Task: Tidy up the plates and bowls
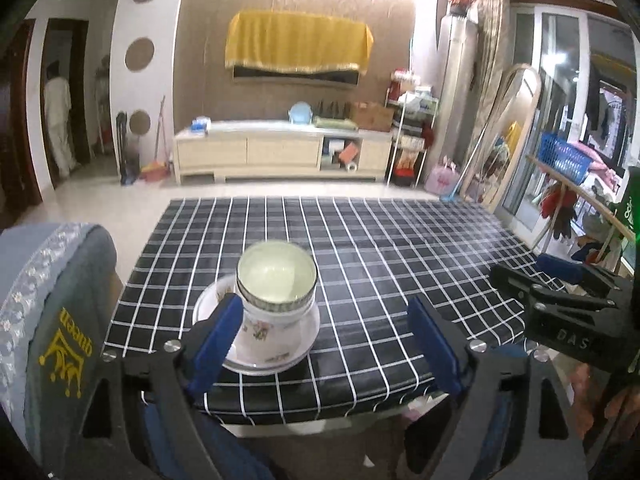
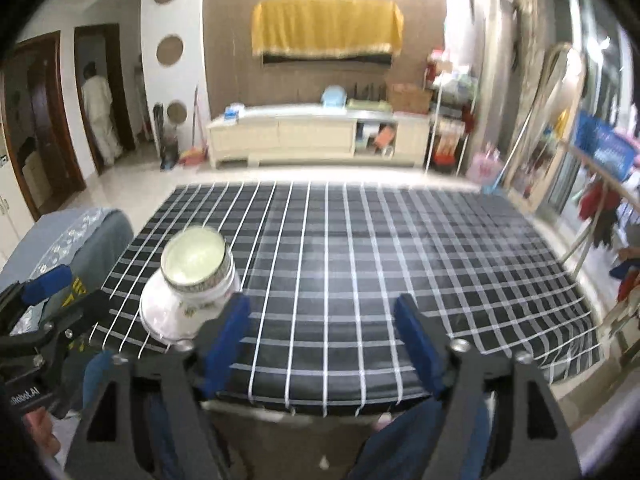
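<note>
Porcelain, white with a flower print: a stack of bowls (image 1: 276,296) sits nested on a plate (image 1: 256,328) on the checked tablecloth (image 1: 380,248), near the table's front edge. At least two bowls are nested; the exact count cannot be told. The stack appears upright and settled, and nesting on the plate keeps the crockery in one compact pile, which suits the task of organizing.

Left gripper (image 1: 326,344): jaws stand wide apart with nothing between them. The stack lies just ahead of it and towards its left finger, whose blue pad overlaps the plate's edge in the view; whether it touches the plate cannot be told. No grip is being applied.

Right gripper (image 2: 322,344): jaws likewise wide apart and empty, with only bare tablecloth ahead. The stack stands to its left, just beyond its left finger. From this view the left gripper is seen further left, beside a chair (image 2: 80,236) with a grey cover.

Judgement: no other plates or bowls are visible on the table in either view, so the stacking looks complete or nearly so. Both tools being held open and clear of the pile is consistent with a release. Risk noted: the pile sits close to the front edge.
</note>
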A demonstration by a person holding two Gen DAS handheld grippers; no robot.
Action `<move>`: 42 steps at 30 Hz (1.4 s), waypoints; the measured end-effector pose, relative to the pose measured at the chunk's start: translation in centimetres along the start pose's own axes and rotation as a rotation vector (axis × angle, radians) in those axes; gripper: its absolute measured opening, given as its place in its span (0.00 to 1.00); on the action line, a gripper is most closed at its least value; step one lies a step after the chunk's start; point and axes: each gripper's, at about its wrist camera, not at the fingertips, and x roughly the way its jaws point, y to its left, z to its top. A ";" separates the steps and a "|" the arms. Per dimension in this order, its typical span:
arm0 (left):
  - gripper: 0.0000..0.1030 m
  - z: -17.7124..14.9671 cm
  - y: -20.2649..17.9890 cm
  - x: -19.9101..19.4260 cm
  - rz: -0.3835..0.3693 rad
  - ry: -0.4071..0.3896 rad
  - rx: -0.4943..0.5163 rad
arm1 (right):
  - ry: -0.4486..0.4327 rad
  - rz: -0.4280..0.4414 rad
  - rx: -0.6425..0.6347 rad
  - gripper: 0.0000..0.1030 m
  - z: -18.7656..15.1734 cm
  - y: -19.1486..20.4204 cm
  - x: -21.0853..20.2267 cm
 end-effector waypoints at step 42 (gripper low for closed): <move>1.00 -1.8 -2.3 -2.2 0.058 -0.055 0.066 | -0.044 -0.008 0.003 1.00 -1.6 -0.2 -2.7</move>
